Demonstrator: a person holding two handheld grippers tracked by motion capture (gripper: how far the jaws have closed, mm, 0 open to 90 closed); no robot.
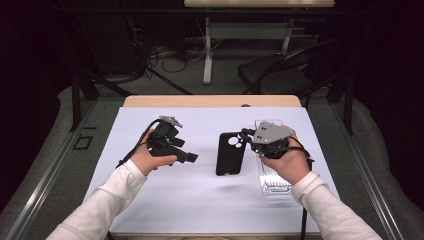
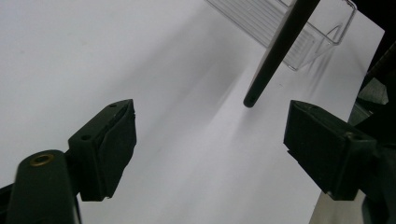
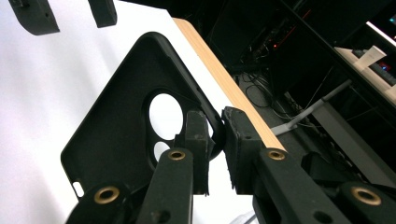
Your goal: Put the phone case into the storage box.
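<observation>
Phone case: the black phone case point(image 1: 230, 153) sat at the centre of the high view, between your two hands, over the white table cover point(image 1: 200, 200). In the right gripper view it filled the left and middle of the frame, its hollow inner side and round camera cut-out facing the lens.

Right gripper: your right gripper point(image 3: 215, 140) was clamped on the phone case, its two black jaws nearly together and pinching the thin rim at the corner beside the camera cut-out.

Left gripper: your left gripper point(image 2: 210, 140) stood wide with nothing between its jaws. The case's far edge hung as a dark bar in the upper right of the left gripper view, apart from both pads.

Clear tray: a ribbed clear plastic tray point(image 1: 272, 180) lay under your right hand at the right of the high view.

Handling: you were likely dealing with a light, thin shell that flexes. I judged it rubbery enough to grip well, and not fragile.

Where to hold: you had it by one corner, so it could twist or droop. A hold on a long side wall would probably have steadied it, since the flat back gives the jaws nothing to close around.
</observation>
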